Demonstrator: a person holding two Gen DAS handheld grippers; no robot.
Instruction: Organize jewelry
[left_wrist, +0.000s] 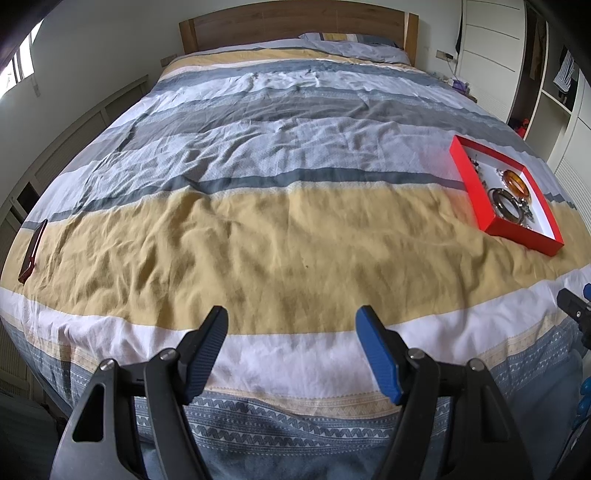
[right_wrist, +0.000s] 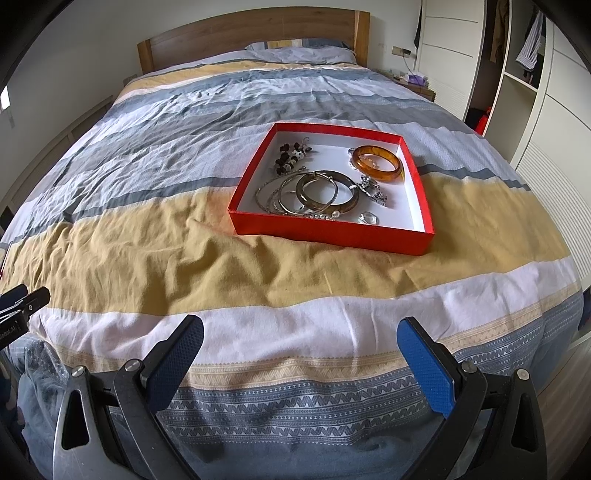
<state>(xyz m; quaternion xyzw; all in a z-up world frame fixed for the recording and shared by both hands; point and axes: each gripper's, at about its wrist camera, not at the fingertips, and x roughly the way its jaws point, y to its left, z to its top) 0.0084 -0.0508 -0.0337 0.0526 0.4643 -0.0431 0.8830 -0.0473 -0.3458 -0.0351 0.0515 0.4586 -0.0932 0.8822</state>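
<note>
A red box (right_wrist: 325, 230) with a white inside sits on the striped bedspread, ahead of my right gripper (right_wrist: 301, 328). It holds an amber bangle (right_wrist: 376, 162), a dark bangle (right_wrist: 327, 192), thin silver bangles (right_wrist: 284, 195), a dark-and-white bead piece (right_wrist: 291, 155) and small silver charms (right_wrist: 373, 192). The box also shows at the right of the left wrist view (left_wrist: 476, 184). My left gripper (left_wrist: 291, 317) is open and empty over the bed's near edge. My right gripper is open and empty, well short of the box.
A dark red phone (left_wrist: 33, 251) lies at the bed's left edge. The wooden headboard (right_wrist: 255, 37) and a pillow (right_wrist: 299, 50) are at the far end. White wardrobes (right_wrist: 535, 110) stand along the right side.
</note>
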